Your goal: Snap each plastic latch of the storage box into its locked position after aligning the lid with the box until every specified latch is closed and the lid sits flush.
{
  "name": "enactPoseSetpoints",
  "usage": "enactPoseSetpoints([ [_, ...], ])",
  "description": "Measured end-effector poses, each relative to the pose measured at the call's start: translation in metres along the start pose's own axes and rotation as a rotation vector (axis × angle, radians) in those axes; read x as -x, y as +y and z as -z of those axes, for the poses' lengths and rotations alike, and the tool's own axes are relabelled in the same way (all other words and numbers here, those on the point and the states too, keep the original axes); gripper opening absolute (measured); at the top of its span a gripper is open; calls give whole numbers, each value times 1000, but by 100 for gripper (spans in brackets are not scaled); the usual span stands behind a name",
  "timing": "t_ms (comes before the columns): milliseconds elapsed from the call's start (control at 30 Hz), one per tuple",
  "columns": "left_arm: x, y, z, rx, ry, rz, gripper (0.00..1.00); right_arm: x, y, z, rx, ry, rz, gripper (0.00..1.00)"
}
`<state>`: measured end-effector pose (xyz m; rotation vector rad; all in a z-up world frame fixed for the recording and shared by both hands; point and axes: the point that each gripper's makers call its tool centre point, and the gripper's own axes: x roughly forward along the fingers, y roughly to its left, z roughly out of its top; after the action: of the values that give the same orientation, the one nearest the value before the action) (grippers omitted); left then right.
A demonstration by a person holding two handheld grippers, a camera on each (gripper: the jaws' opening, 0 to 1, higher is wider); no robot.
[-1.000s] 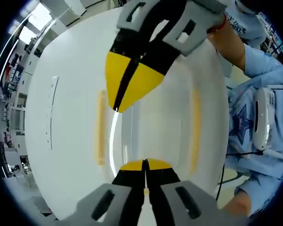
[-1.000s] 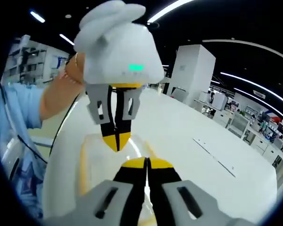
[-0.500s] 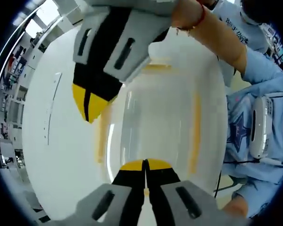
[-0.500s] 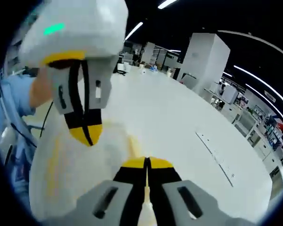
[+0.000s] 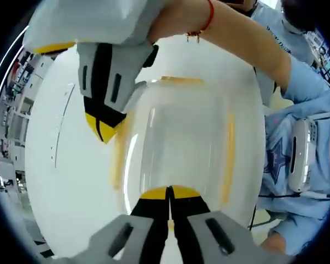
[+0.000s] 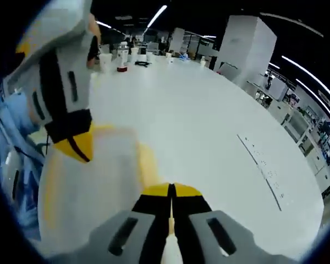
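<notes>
One clear storage box (image 5: 181,148) lies on the white counter (image 5: 71,181), lid on, near the person's edge; three yellow latches (image 5: 229,151) show along its sides in the left gripper view; no writing is readable; the left gripper (image 5: 169,193) and the right gripper (image 6: 171,191) each have jaws pressed together, pinching nothing; bottles (image 6: 121,58) stand at the counter's far edge

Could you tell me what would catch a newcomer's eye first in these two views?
Probably the yellow-tipped right hand-held gripper, jaws together, reaching in from the upper left of the left gripper view over the side of the clear storage box with its yellow latches. The left hand-held gripper rises shut at the bottom, its tips at the near edge of the lid, all on a broad white table.
</notes>
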<state>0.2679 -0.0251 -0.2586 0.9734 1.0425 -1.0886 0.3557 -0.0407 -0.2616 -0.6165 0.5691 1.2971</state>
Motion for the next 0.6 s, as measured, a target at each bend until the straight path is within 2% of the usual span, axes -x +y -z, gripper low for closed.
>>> enactPoseSetpoints([
  [200,-2,0,-2,-10,9,-4,0,-1,-2,6,-17,29,-90,0],
  [333,-3,0,-3,-9,15,-1,0,-7,-8,16,-29,64,-106,0],
  [600,-2,1,-3,-3,18,6,0,-19,-4,19,-159,56,-242,0],
])
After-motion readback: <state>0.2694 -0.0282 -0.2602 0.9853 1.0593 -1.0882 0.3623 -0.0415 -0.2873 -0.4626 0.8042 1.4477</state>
